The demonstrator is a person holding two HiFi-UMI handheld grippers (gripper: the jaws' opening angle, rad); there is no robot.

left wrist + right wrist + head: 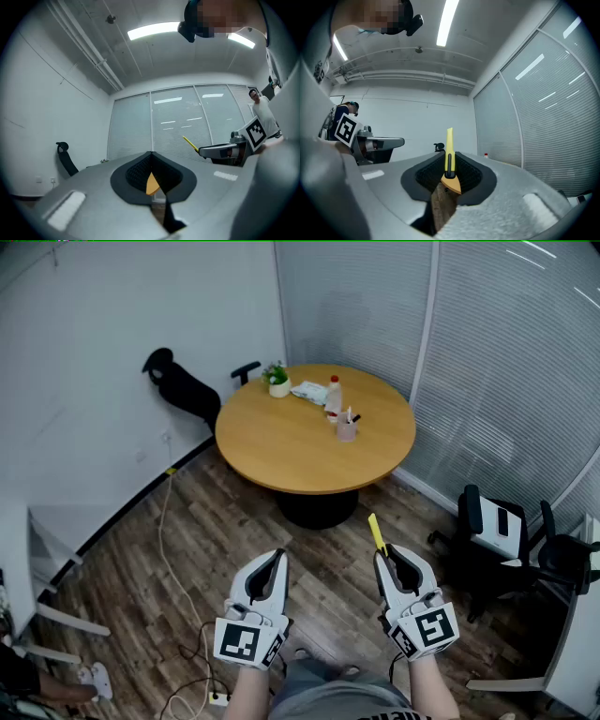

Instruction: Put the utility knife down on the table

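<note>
A yellow utility knife [377,532] sticks up and forward out of my right gripper [383,561], which is shut on it. In the right gripper view the knife [449,152] stands upright between the dark pads, its black slider showing. My left gripper [277,561] is held level beside it, shut with nothing in it; in the left gripper view its jaws [151,158] meet with only a thin gap. The round wooden table [281,442] stands well ahead of both grippers, across the wood floor.
On the table's far side are a small potted plant [278,380], a white packet [310,391], a bottle [334,396] and a cup [347,427]. Black chairs stand behind the table [183,385] and at the right [497,531]. A cable [169,549] runs across the floor.
</note>
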